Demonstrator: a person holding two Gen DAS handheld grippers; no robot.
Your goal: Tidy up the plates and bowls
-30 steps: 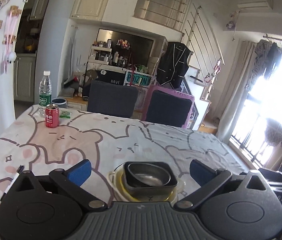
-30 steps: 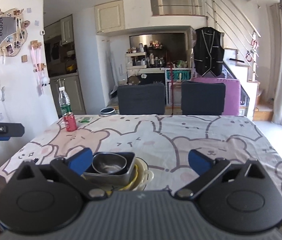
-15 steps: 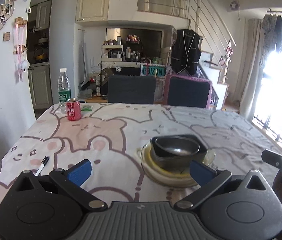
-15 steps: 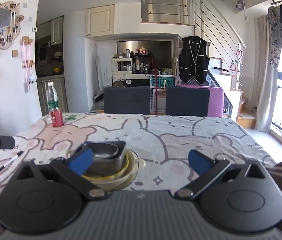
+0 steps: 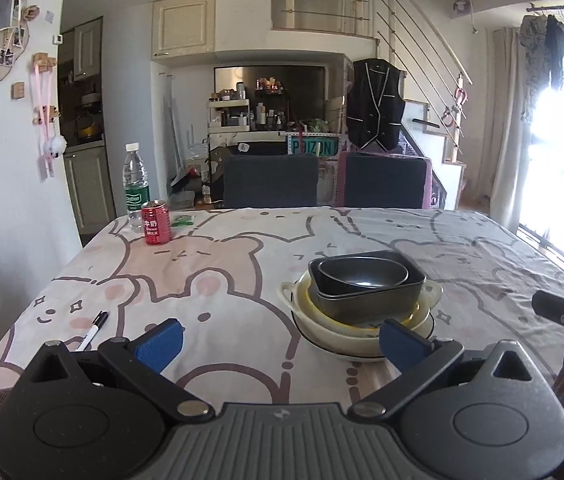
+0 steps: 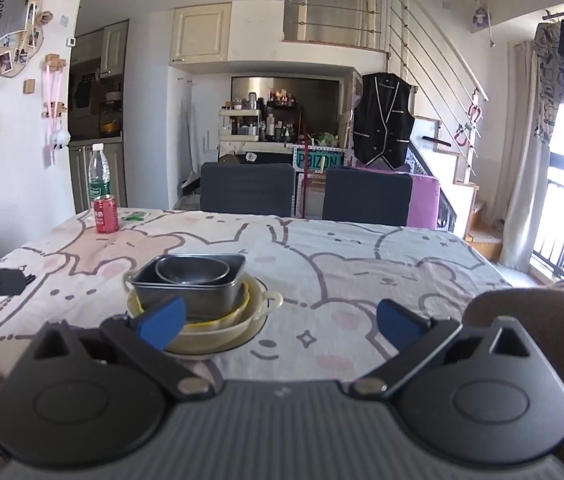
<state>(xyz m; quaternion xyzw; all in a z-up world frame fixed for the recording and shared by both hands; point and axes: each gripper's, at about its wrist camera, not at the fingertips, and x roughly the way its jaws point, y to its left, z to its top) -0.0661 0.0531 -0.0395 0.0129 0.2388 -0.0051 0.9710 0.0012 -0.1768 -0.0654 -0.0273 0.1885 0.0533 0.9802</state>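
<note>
Stack: I see one nested pile on the table (image 5: 242,280), toward its near edge.
Top item: a small round metal bowl (image 5: 363,274) sits inside a dark rectangular dish (image 5: 365,300).
Lower items: the dish rests in a yellow bowl (image 6: 238,311), which sits in a cream bowl with side handles (image 5: 337,336); a dark-rimmed plate (image 5: 429,326) appears to lie underneath.
Left gripper (image 5: 280,338): released, blue pads wide apart, nothing between them; it hangs at the near table edge, left of the stack, its right pad just in front of the cream bowl's rim.
Right gripper (image 6: 280,322): released, equally wide and empty; it sits right of the stack, its left pad overlapping the pile in my view. I cannot tell whether it touches.
Marker pen (image 5: 92,330): lies flat near the left corner.
Red can (image 5: 156,222): upright at the far left, just in front of a water bottle (image 5: 136,186).
Chairs (image 6: 248,188): two dark ones stand along the far side.
</note>
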